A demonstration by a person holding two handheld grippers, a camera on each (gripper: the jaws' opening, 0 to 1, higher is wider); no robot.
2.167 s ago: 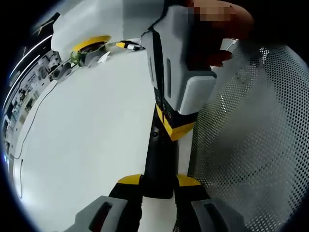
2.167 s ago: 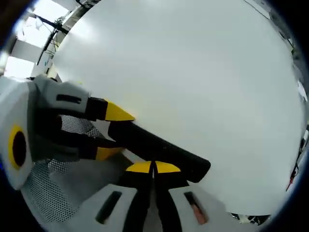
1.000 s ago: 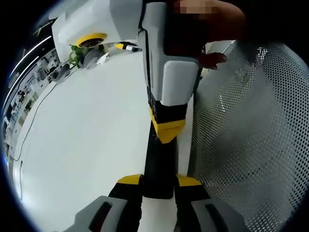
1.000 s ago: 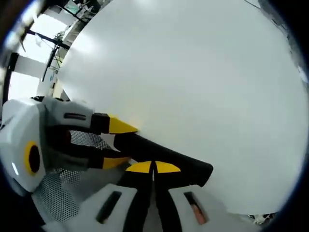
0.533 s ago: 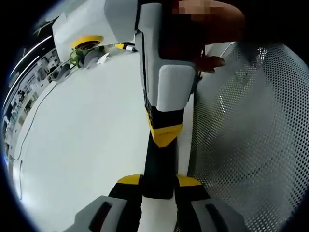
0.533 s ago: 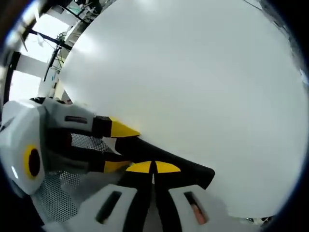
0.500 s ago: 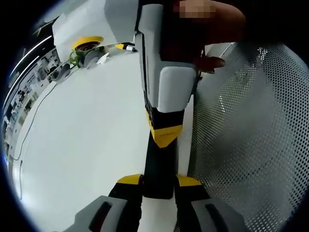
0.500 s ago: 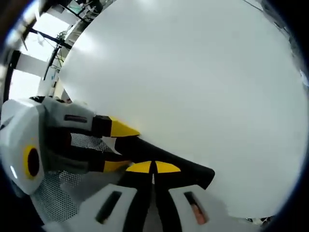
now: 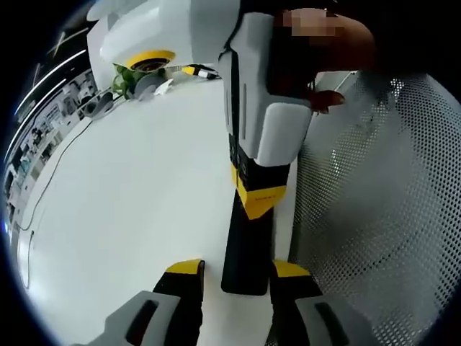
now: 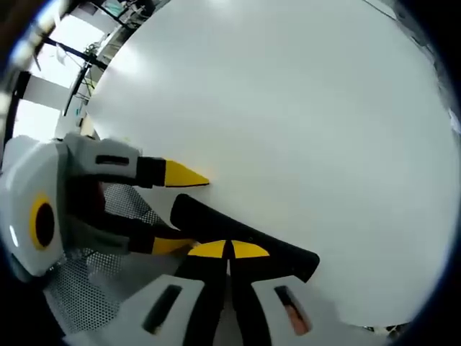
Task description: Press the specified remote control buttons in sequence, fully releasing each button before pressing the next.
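Yellow-tipped left gripper (image 9: 236, 268) at bottom centre of the left gripper view, jaws apart, one each side of the near end of the black remote (image 9: 245, 245); cannot tell if they touch it. Remote lies on the white table (image 9: 122, 216), long axis running straight up the frame away from the left gripper. Right gripper (image 9: 258, 198) comes down from the top of that frame, held by a hand (image 9: 328, 40), its yellow tips on the remote's upper face near the middle. In the right gripper view, right gripper (image 10: 228, 249) jaws together, tips touching the remote (image 10: 248, 241) at bottom centre, remote running from left to lower right. Left gripper (image 10: 176, 209) enters from the left, open around the remote's far end. Looks like a button press under way. Perforated metal sheet (image 9: 382, 216) lies right of the remote.
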